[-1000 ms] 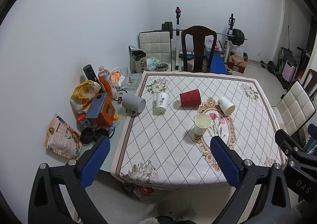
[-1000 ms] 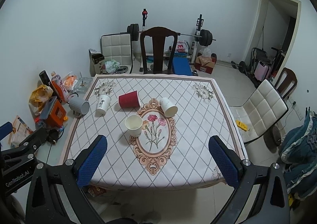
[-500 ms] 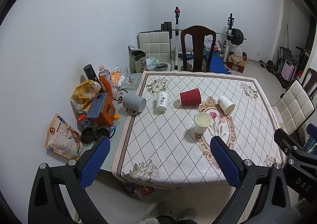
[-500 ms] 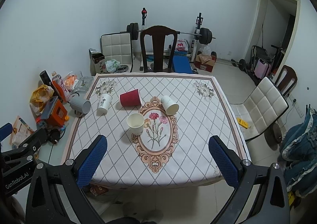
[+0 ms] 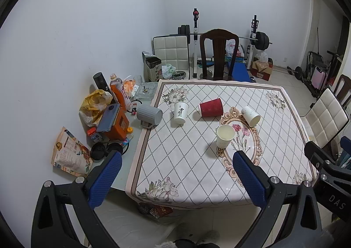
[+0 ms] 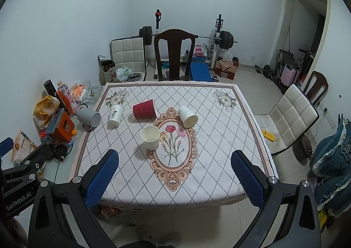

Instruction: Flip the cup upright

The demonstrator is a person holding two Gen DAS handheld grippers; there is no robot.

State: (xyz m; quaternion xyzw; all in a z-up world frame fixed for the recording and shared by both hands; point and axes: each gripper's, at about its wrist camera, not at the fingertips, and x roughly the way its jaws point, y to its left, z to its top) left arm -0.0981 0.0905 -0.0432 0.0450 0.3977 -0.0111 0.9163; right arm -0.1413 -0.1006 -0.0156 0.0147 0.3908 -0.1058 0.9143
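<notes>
Lettering "GenRobot.AI" marks the left claw [image 5: 175,173], "DAS" the right claw [image 6: 174,170], both spread wide, empty.

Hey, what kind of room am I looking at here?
Most likely a home dining room that doubles as a gym and storage space: a table with a floral tablecloth, a wooden dining chair behind it, and a barbell rack against the wall.

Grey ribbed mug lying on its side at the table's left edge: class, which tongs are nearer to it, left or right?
Left. The grey ribbed mug lies ahead of the open left tongs, slightly left. The open right tongs are farther right, the mug far to their left.
</notes>
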